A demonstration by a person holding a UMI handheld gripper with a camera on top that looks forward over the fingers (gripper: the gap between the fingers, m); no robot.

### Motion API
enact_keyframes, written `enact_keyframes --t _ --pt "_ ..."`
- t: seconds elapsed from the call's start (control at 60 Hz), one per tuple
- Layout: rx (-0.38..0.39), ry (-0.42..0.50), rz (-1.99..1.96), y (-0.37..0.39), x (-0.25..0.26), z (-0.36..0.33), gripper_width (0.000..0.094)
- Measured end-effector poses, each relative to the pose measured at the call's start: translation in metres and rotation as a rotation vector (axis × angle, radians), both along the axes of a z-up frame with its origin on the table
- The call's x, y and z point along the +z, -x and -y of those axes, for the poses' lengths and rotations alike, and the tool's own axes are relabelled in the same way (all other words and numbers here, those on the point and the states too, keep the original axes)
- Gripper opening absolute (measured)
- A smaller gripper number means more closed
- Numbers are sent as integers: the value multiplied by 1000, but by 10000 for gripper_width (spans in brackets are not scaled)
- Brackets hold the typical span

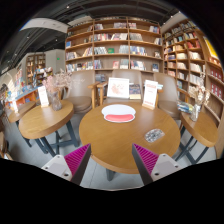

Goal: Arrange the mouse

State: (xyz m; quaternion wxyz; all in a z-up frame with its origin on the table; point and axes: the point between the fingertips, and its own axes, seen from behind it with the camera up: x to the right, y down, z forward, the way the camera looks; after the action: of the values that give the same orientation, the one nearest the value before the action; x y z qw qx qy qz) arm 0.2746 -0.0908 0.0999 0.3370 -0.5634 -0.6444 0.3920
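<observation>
Fingers spread wide apart, magenta pads (80,160) facing inward, gripper (112,163) holding nothing. Just ahead, a round wooden table (100,135). Beyond the fingers on its far side, a white, red-rimmed mouse pad (119,114); mouse itself not discernible. Off toward the right finger, a small dark object (154,134). Farther back, a standing sign (118,88), then bookshelves (115,48).

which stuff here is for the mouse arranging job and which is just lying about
For the job:
- gripper, fingers open, nothing between them
- red-rimmed white pad on the round table, possibly a mouse mat
- no mouse that I can make out

Just lying about:
- small dark item on the same table
- upright signs
- second round table
- bookshelves
</observation>
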Motion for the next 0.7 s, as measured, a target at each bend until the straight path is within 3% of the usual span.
enact_keyframes --t 0.467,0.7 --pt "-225 -85 51 40 -40 -144 851" --pt "-233 -105 70 63 -64 -168 854"
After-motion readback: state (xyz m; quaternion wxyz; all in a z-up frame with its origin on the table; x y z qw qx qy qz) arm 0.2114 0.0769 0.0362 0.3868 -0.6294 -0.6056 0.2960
